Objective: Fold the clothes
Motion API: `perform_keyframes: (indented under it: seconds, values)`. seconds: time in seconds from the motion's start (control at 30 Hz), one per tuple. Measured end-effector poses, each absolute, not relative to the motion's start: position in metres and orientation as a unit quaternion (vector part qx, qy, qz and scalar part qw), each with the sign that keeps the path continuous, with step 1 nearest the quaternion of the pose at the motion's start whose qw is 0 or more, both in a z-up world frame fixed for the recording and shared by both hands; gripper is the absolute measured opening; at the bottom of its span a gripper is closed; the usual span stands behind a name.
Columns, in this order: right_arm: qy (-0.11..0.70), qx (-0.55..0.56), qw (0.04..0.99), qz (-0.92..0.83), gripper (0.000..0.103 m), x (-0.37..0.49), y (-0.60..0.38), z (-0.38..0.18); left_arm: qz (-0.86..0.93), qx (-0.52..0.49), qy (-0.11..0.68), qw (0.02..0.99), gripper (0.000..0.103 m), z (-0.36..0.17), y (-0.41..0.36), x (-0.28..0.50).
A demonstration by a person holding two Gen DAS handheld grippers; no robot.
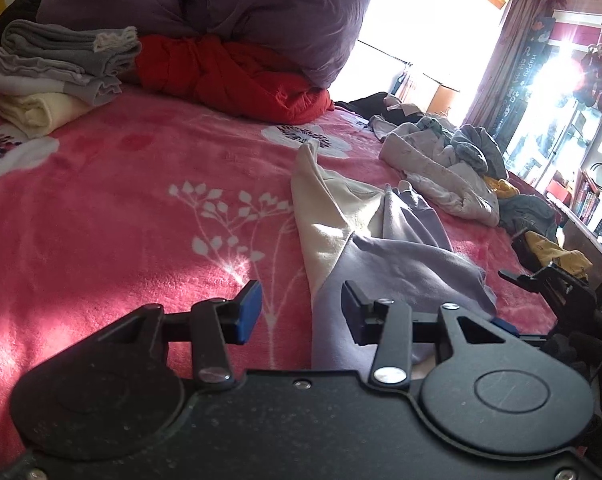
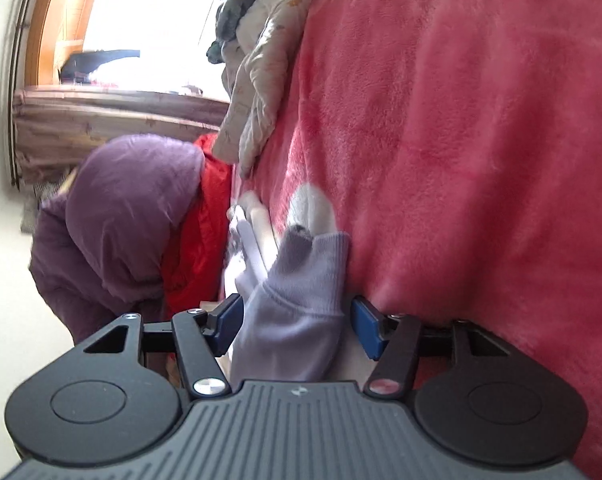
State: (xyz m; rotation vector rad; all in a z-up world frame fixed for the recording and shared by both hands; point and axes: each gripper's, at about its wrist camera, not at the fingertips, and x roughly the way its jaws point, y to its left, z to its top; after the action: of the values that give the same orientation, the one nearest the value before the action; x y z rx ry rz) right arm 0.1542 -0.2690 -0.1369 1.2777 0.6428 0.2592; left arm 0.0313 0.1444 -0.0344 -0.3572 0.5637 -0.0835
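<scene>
Left claw (image 1: 301, 312): we find the jaws spread with nothing gripped between the blue pads (image 1: 248, 312); the bed shows through the gap, and the right-hand pad sits over the edge of the garment.
Right claw (image 2: 295, 328): we find the jaws spread around a lilac cuff (image 2: 301, 312); we see a gap at each pad, so no pinch is confirmed.
Garment (image 1: 381, 248): a cream and lilac top lies crumpled on the bed, just ahead of the left claw, its lilac part nearest.
Bed (image 1: 121, 208): covered by a pink blanket with white flower print.
Folded stack (image 1: 57, 76): grey and cream pieces, at the far left.
Loose heap (image 1: 445, 168): unfolded clothes, far right, apart from the garment.
Bedding (image 1: 221, 12): purple bundle over a red one (image 1: 237, 76), at the head of the bed.
</scene>
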Motion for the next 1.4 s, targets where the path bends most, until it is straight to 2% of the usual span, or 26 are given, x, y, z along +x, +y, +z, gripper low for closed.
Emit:
perform_keyframes:
  seconds: [0.1,0.17,0.23,0.47,0.5,0.53,0.57,0.77,0.8,0.83,0.87,1.4]
  values:
    - [0.277,0.587,0.753,0.112,0.056,0.159,-0.264,-0.139,-0.048,-0.155,0.269,0.950,0.042,-0.032,0.144,0.028]
    - [0.271,0.581,0.760,0.107,0.047,0.161,-0.260,-0.138,-0.047,-0.152,0.268,0.950,0.034,-0.034,0.148,0.028]
    - [0.270,0.569,0.769,0.108,0.013,0.163,-0.257,-0.134,-0.048,-0.149,0.277,0.948,0.034,-0.040,0.151,0.030]
    - [0.240,0.515,0.810,0.144,0.010,0.164,-0.250,-0.091,-0.132,-0.116,0.287,0.942,0.032,-0.040,0.137,0.025]
    - [0.237,0.507,0.815,0.151,0.010,0.165,-0.249,-0.083,-0.142,-0.097,0.283,0.944,0.035,-0.039,0.130,0.022]
    - [0.234,0.501,0.818,0.158,0.010,0.166,-0.247,-0.074,-0.150,-0.071,0.275,0.947,0.050,-0.037,0.124,0.018]
    - [0.230,0.496,0.821,0.165,0.010,0.168,-0.246,-0.066,-0.157,-0.043,0.266,0.950,0.054,-0.035,0.117,0.014]
    - [0.215,0.476,0.830,0.197,0.010,0.171,-0.237,-0.025,-0.140,0.136,0.272,0.942,0.053,-0.055,0.077,0.006]
    - [0.214,0.472,0.831,0.201,0.010,0.170,-0.236,-0.021,-0.137,0.160,0.271,0.939,0.050,-0.060,0.071,0.005]
    - [0.213,0.469,0.833,0.204,0.010,0.170,-0.234,-0.016,-0.135,0.178,0.268,0.937,0.041,-0.064,0.066,0.004]
    - [0.211,0.466,0.834,0.206,0.010,0.169,-0.233,-0.013,-0.136,0.184,0.266,0.936,0.039,-0.065,0.064,0.005]
    - [0.193,0.470,0.840,0.193,0.010,0.130,-0.260,-0.010,-0.157,0.178,0.288,0.928,0.038,-0.075,0.063,0.012]
